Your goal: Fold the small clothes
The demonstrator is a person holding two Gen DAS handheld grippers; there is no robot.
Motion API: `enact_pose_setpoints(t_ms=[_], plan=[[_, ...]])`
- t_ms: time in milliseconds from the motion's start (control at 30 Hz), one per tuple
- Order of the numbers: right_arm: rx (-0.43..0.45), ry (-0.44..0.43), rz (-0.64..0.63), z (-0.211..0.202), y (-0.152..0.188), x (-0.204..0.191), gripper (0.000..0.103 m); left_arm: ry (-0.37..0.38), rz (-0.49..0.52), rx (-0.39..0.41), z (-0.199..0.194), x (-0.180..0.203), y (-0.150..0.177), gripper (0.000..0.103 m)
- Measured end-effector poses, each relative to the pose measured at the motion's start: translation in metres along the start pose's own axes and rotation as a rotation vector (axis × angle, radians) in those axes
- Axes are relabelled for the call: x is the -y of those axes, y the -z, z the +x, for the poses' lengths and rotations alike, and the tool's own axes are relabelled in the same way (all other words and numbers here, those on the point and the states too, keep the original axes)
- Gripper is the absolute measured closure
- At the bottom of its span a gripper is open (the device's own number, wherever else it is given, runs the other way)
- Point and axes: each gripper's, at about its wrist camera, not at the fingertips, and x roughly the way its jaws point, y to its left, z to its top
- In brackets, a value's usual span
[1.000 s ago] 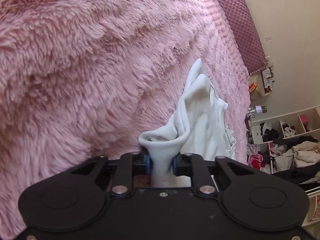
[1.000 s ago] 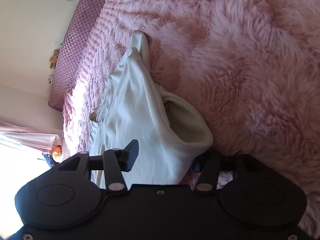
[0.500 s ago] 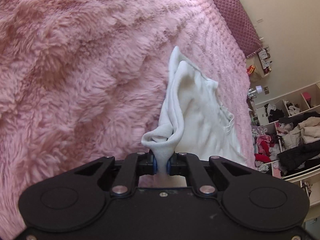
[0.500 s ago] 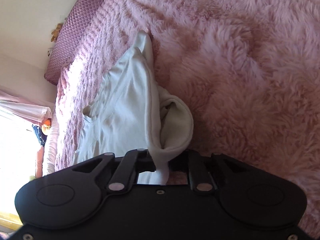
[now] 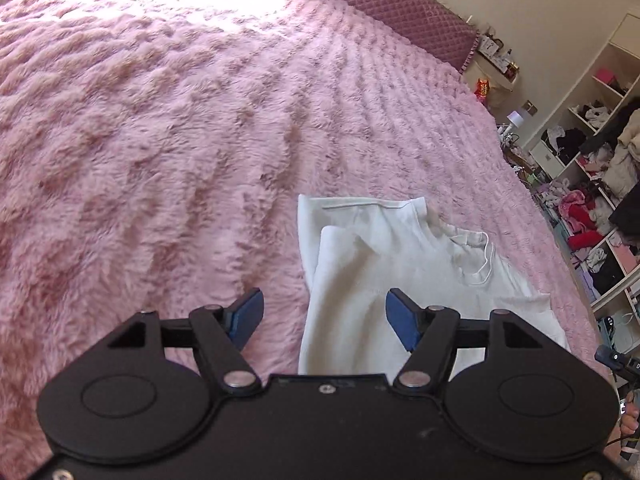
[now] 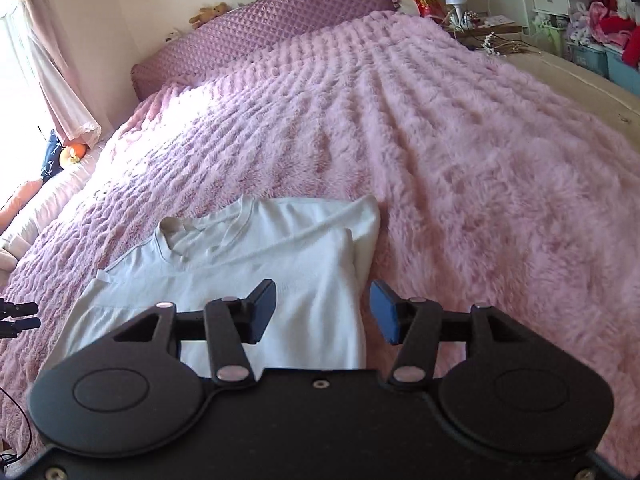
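One side fold looks finished and let go: the white shirt [image 6: 256,264] lies on the pink fluffy bed cover [image 6: 460,152], its sleeve side doubled over onto the body so that a straight folded edge runs along the side nearest the open bedding. The neckline points away toward the quilted headboard [image 6: 260,28].

The left gripper [image 5: 324,314] hovers above the shirt with its jaws spreading apart and pinching nothing — cloth lies under the gap, not in it. The right gripper [image 6: 322,308] hangs over the folded edge likewise, jaws opening, blue pads clear of the fabric.

The next move, as I judge it, calls for taking hold of the other side — or the hem — and bringing it across, with both corners lifted evenly so the fold already laid is not dragged askew.

A second ago each gripper pinched a bunch of this shirt, held up off the bed; now the fabric lies flat and both grippers are clear of it.
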Motion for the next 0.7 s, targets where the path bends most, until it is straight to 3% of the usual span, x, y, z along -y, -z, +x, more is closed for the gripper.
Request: enact_pose_setpoints(t_ms=[167,333,400,467,567,633,700], plan=[[-0.049,0.049,-0.069,0.065,-0.023,-0.003,0.055,-0.001,0.060,-0.020,0.059,0.019,-0.022,0.037],[-0.104,0.043,-0.028,0.086,-0.019,0.007,0.055,-0.041,0.099,-0.071,0.095,0.021,-0.028,0.039],[-0.123,0.039,-0.029,0.090,-0.016,0.008,0.055,-0.054,0.102,-0.104,0.106,0.019,-0.028,0.060],[-0.133,0.031,-0.031,0.091,-0.014,0.008,0.055,-0.057,0.098,-0.122,0.112,0.018,-0.029,0.067],[-0.132,0.020,-0.031,0.092,-0.012,0.004,0.070,-0.064,0.093,-0.109,0.115,0.015,-0.028,0.083],[-0.127,0.035,-0.052,0.092,-0.012,0.001,0.091,-0.071,0.095,-0.088,0.112,0.015,-0.027,0.089],[-0.113,0.025,-0.055,0.088,-0.014,-0.001,0.093,-0.085,0.099,-0.065,0.108,0.018,-0.026,0.092]])
